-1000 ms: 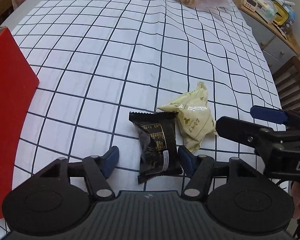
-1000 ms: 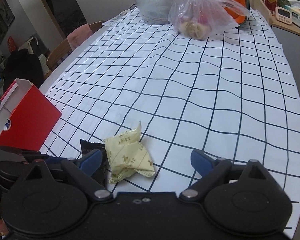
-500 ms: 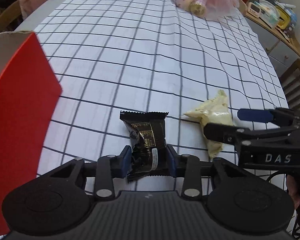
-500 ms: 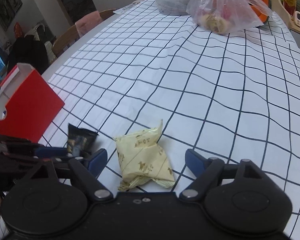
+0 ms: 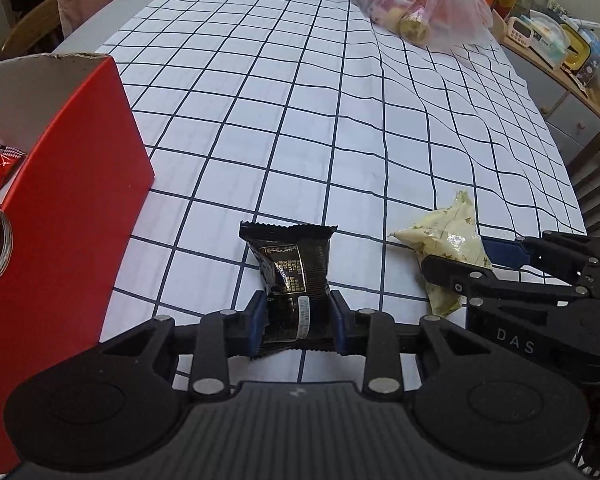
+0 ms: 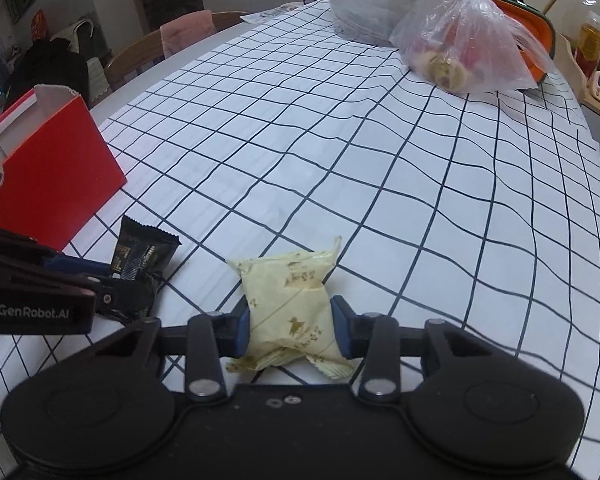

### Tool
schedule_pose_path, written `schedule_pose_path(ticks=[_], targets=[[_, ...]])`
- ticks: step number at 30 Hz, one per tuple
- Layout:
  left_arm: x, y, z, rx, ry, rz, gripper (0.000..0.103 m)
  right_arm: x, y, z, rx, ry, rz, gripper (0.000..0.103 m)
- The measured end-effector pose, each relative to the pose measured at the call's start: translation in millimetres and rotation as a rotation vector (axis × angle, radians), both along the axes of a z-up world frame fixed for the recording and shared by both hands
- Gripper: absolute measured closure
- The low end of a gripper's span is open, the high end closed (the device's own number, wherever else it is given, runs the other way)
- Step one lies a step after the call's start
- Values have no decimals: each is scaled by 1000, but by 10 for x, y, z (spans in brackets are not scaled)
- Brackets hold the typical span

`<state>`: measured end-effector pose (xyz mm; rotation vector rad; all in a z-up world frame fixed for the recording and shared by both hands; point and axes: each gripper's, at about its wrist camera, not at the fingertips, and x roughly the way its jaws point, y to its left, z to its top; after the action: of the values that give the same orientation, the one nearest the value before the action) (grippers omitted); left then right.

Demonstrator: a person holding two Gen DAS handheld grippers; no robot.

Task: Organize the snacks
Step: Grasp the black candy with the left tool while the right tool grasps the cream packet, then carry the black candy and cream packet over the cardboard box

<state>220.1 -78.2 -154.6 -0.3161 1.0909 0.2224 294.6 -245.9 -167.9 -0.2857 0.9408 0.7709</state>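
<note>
Red box (image 5: pixel 72 216) left, tablecloth (image 5: pixel 340 120) beyond

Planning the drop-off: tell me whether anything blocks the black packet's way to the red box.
Nothing visible does. The black packet, pinched in the left gripper, has only bare checked tablecloth between it and the red box.

My red box (image 5: pixel 60 216) at nine o'clock runs off the frame's edge; print on the black snack packet (image 5: pixel 296 280) is unreadable.

Black snack packet (image 5: pixel 290 276), pale yellow snack packet (image 6: pixel 290 300), red box (image 5: pixel 60 216)
</note>
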Motion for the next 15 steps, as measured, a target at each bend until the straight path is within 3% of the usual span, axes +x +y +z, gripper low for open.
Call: schedule_pose_path(ticks=[15], targets=[[-267,32,141,-48,-17,-70,79,-522,-288,267,45,23,-151,69]])
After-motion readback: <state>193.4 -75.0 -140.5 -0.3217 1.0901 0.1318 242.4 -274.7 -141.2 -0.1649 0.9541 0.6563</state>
